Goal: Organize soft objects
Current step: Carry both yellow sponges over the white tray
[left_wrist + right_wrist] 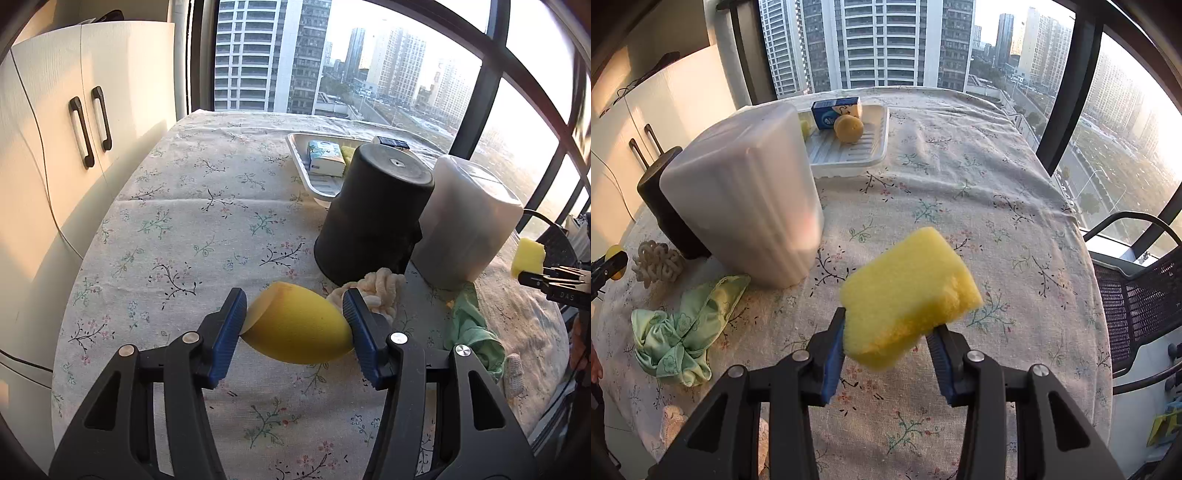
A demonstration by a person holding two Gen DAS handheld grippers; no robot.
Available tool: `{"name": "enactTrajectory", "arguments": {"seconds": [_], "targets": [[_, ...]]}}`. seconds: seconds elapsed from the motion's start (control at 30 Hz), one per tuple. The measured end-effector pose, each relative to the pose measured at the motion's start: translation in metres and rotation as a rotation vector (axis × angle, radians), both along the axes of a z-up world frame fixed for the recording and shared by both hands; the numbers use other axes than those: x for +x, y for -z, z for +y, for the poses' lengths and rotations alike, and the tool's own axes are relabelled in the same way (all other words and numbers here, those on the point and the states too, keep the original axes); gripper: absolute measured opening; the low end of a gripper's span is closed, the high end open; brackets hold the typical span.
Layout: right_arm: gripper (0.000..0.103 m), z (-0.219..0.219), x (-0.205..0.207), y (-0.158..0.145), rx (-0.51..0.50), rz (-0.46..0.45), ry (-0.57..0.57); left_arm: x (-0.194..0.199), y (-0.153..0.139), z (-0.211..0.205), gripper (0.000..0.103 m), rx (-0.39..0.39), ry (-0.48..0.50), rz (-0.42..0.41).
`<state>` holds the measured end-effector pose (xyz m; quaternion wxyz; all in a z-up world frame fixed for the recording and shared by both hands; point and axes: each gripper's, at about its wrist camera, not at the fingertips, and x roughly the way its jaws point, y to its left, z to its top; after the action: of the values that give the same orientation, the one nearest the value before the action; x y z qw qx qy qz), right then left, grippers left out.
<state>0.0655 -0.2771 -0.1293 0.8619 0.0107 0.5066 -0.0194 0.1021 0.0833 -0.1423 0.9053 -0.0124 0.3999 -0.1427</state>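
My left gripper [294, 314] is shut on a yellow egg-shaped sponge [295, 326] and holds it above the floral tablecloth. My right gripper [890, 341] is shut on a yellow rectangular sponge [908, 295], lifted over the table; this sponge also shows in the left wrist view [527, 256]. A cream chenille scrunchie [376, 291] [657, 263] and a green fabric scrunchie [679, 332] [474, 328] lie on the cloth in front of two upturned bins. A white tray [868, 155] [301, 168] at the back holds a tissue pack [836, 108] and a yellow round sponge [848, 128].
An upturned black bin [373, 210] and an upturned white bin [746, 192] stand mid-table. A white cabinet [74, 147] is at the left. Windows run behind the table. A black mesh chair [1137, 295] stands at the right edge. Another cream soft item [674, 421] lies near the front edge.
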Motion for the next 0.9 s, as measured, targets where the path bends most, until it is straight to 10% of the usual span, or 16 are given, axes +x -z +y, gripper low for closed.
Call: {"name": "enactTrajectory", "arguments": {"seconds": [0.9], "targets": [[0.045,-0.050,0.127,0.007,-0.042,0.037,0.063,0.147,0.007,0.028,0.052,0.132,-0.083,-0.016]]}}
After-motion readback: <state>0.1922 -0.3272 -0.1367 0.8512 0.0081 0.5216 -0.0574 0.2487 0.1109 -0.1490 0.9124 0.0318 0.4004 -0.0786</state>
